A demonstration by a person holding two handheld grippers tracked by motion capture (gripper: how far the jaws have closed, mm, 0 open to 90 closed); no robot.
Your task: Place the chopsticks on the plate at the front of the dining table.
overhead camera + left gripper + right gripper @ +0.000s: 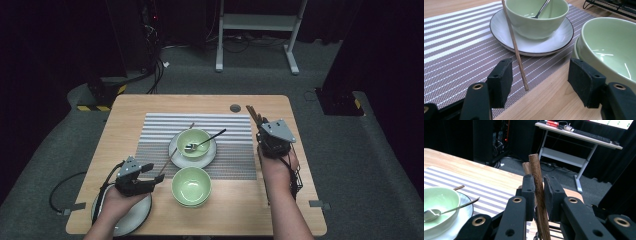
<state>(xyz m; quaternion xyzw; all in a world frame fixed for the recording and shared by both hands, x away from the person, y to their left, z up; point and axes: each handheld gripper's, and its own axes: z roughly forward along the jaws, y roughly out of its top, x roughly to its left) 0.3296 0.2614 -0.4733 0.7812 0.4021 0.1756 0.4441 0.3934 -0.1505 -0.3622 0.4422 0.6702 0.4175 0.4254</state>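
At about eight o'clock on the pale wooden tabletop (235,210), the left hand-held gripper (150,175) hovers released over a white round plate (135,220), its jaws standing wide apart with nothing between the pads. In the left gripper view they frame the near tip of a thin brown wooden chopstick (515,47), which lies on the grey-and-white striped woven placemat (155,130) and leans across the rim of a white saucer (172,150) toward one o'clock. That saucer, at the centre, carries a pale green ceramic bowl (194,142) with a metal spoon (205,142) resting in it; a second empty green bowl (191,186) sits just beside it at six o'clock. At three o'clock the right hand-held gripper (260,125) is clenched on a pair of dark brown wooden chopsticks (537,185), holding them nearly upright above the tabletop's right edge (a black wire rack (297,182) sits below the wrist). The step in hand looks like gathering the cutlery: the dark pair is lifted, the thin stick not yet taken. The left jaws would next need to ease forward around that tip and close without nudging the saucer.
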